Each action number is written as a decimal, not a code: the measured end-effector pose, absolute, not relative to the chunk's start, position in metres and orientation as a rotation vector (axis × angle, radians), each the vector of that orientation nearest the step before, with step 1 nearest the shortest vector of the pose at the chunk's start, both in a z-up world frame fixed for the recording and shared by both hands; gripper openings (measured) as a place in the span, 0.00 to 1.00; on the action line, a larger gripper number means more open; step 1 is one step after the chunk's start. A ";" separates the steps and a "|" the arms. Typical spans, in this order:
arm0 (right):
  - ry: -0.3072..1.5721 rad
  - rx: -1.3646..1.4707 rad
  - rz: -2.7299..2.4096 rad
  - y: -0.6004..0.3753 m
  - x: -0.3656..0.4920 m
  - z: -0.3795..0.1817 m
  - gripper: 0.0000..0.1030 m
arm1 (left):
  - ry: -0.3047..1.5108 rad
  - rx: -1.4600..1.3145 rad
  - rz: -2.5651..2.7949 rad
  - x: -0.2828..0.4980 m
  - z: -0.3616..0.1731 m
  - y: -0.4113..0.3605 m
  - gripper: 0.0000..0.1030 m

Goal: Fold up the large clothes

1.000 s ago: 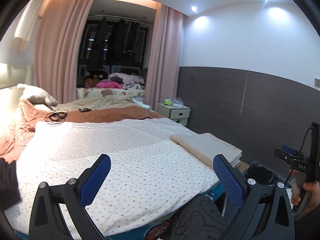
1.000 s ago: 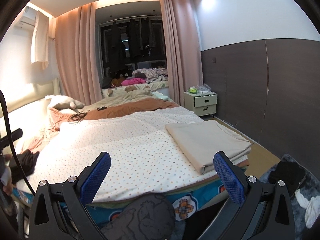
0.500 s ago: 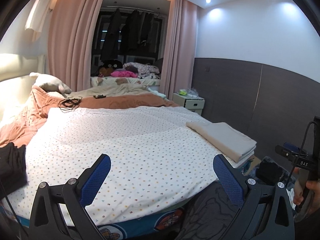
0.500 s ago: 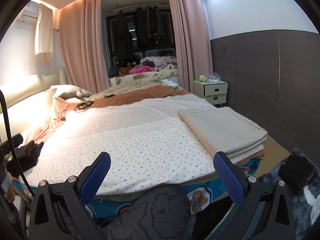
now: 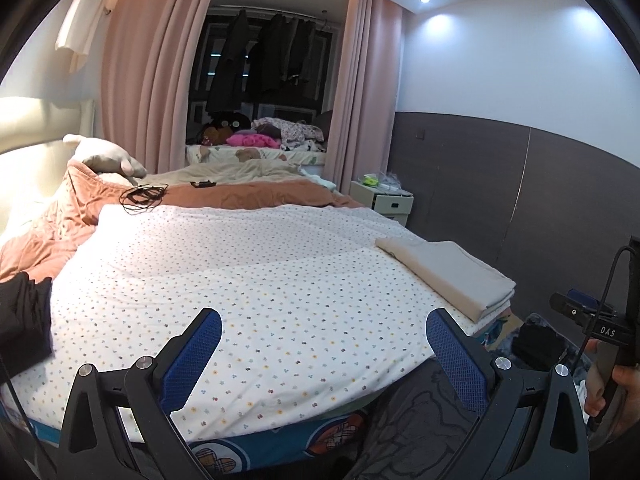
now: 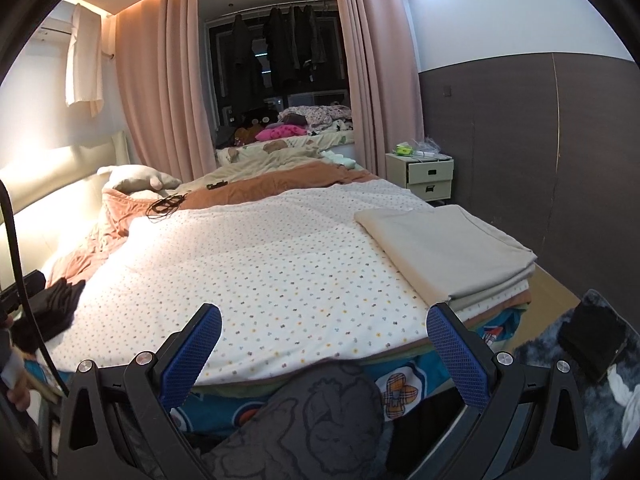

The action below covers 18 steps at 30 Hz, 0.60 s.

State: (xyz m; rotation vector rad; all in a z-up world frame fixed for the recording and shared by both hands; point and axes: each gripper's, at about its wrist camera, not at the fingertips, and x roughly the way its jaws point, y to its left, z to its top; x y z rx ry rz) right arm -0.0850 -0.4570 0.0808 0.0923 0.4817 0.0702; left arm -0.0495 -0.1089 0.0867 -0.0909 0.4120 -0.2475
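Between garments. Left gripper [image 5: 323, 354] and right gripper [image 6: 323, 350] hover over the bed [image 6: 280, 280], jaws wide apart, empty. Beige folded stack [image 6: 444, 240] lies at the bed's right corner; dark garment [image 5: 22, 316] lies bunched at the left edge, likely next: reach and pinch an edge.

"DAS" in white letters on the black handle [image 5: 608, 332], right edge, left wrist view
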 end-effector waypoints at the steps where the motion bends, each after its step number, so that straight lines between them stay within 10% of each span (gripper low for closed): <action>1: 0.482 0.090 0.070 -0.457 -0.085 0.081 1.00 | 0.412 -0.093 -0.247 -0.050 0.087 -0.108 1.00; 18: 0.492 0.091 0.068 -0.454 -0.084 0.075 1.00 | 0.421 -0.115 -0.228 -0.052 0.084 -0.104 1.00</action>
